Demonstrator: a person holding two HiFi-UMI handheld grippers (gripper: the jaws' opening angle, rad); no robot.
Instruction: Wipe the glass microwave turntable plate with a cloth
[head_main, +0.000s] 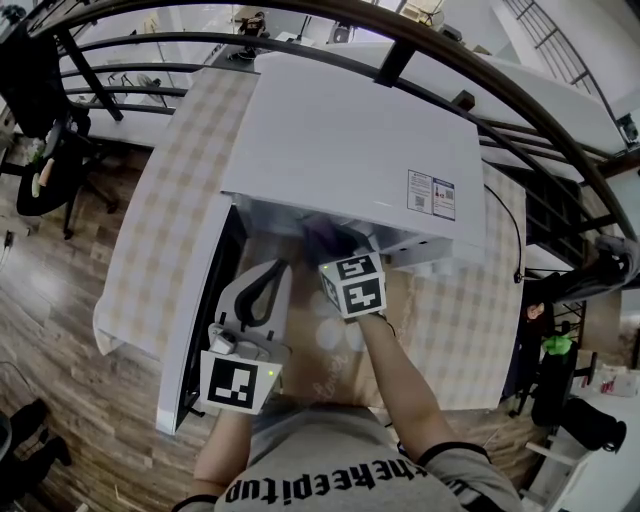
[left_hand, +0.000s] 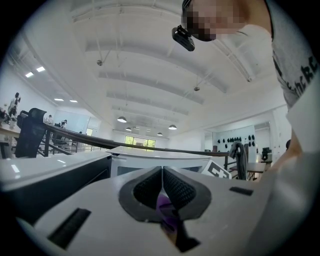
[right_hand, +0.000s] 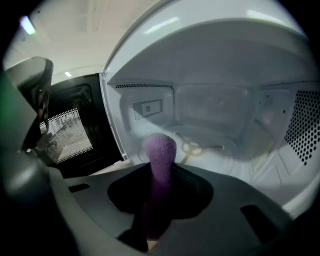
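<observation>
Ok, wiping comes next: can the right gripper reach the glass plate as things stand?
Probably yes. The door is swung open, the right gripper points its cloth inside, and nothing lies before the glass plate.

One microwave (head_main: 350, 130) with one door (head_main: 195, 320). One plate (right_hand: 225, 152). Two grippers, the left gripper (left_hand: 162, 172) and the right gripper (right_hand: 160, 172). Two marker cubes (head_main: 240, 383). Two purple pieces: one cloth (right_hand: 160, 147) in the right jaws, one scrap (left_hand: 167, 210) in the left. One table (head_main: 150, 230).
</observation>
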